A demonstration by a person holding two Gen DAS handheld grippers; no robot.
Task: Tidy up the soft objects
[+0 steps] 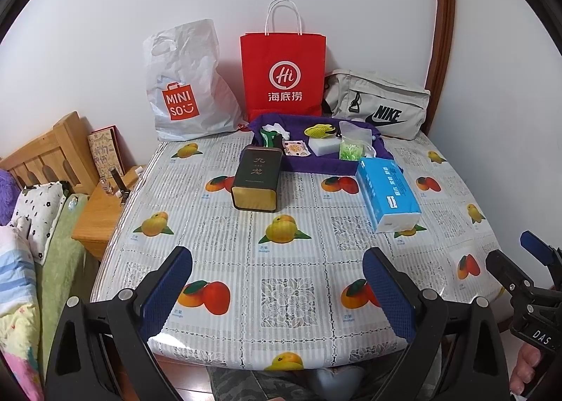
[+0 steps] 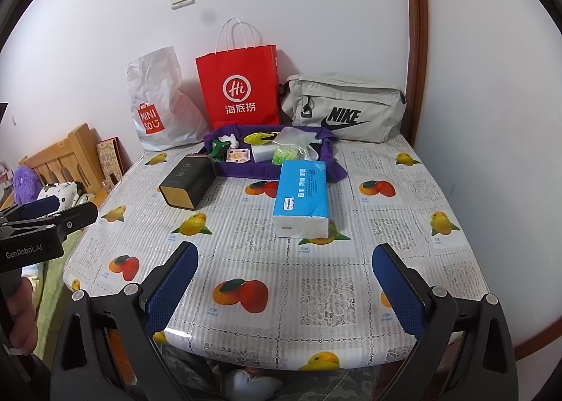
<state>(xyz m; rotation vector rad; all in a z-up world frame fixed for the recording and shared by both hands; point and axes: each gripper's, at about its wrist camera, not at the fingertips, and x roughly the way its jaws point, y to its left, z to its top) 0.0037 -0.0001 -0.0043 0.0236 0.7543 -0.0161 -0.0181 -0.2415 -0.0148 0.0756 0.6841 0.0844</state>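
Both tools, left tool (image 1: 277, 290) and right tool (image 2: 284, 290), spread wide, holding nothing, low in frame above the bench (image 1: 302, 260). Tissue pack (image 2: 302, 197) at frame center, lying flat, long axis running from near edge toward purple tray (image 2: 246, 171).

The left hand-held gripper (image 1: 277, 292) has a matte black plastic frame with triangular cut-outs and round silver screw heads at its joints. Its two fingers (image 1: 167, 292) carry dark blue pads with a fine waffle texture. The right hand-held gripper (image 2: 281, 290) looks the same. Seen from the side, one body reads "GenRobot.AI" in white, the other "DAS". Bare skin of a hand (image 2: 21, 309) shows below.
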